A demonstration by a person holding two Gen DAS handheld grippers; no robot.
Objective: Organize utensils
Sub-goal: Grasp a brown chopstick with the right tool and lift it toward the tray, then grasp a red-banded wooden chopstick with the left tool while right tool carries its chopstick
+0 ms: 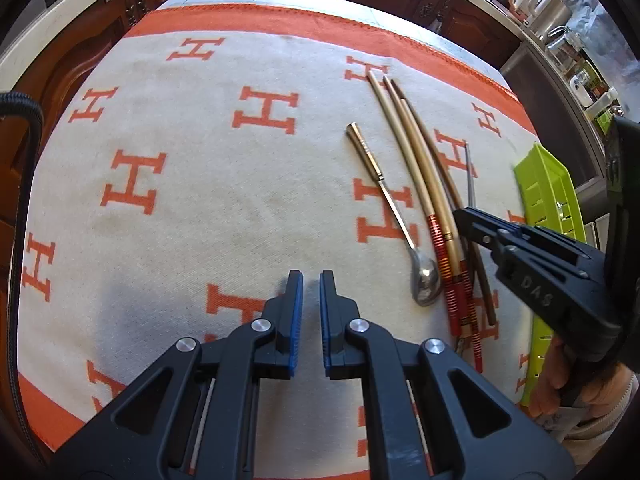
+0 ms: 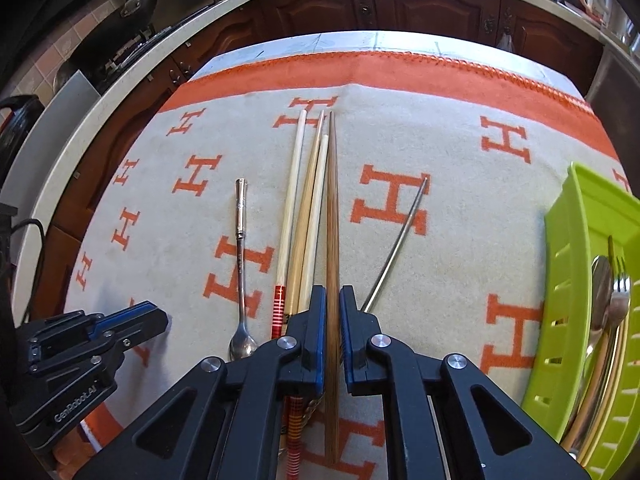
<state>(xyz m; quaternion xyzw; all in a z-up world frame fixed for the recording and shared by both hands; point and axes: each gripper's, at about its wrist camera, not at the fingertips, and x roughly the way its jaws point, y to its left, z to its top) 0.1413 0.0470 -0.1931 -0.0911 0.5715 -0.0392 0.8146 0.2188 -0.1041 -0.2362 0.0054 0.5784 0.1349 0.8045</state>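
My right gripper (image 2: 332,292) is shut on a dark brown chopstick (image 2: 332,200), which runs straight out between its blue pads and lies on the cloth. Left of it lie several pale chopsticks (image 2: 294,200) with red-banded ends, and a long-handled metal spoon (image 2: 241,264). To its right is a thin metal chopstick (image 2: 396,248). In the left wrist view my left gripper (image 1: 311,280) hovers shut over bare cloth, holding nothing, left of the spoon (image 1: 426,286). The right gripper (image 1: 460,216) comes in over the chopstick bundle (image 1: 416,140).
A lime-green slotted tray (image 2: 576,260) sits at the right edge of the table, with a spoon and a fork (image 2: 616,300) inside. A beige cloth with orange H marks (image 1: 200,200) covers the table. Dark wooden cabinets (image 2: 432,8) and a counter stand beyond the far edge.
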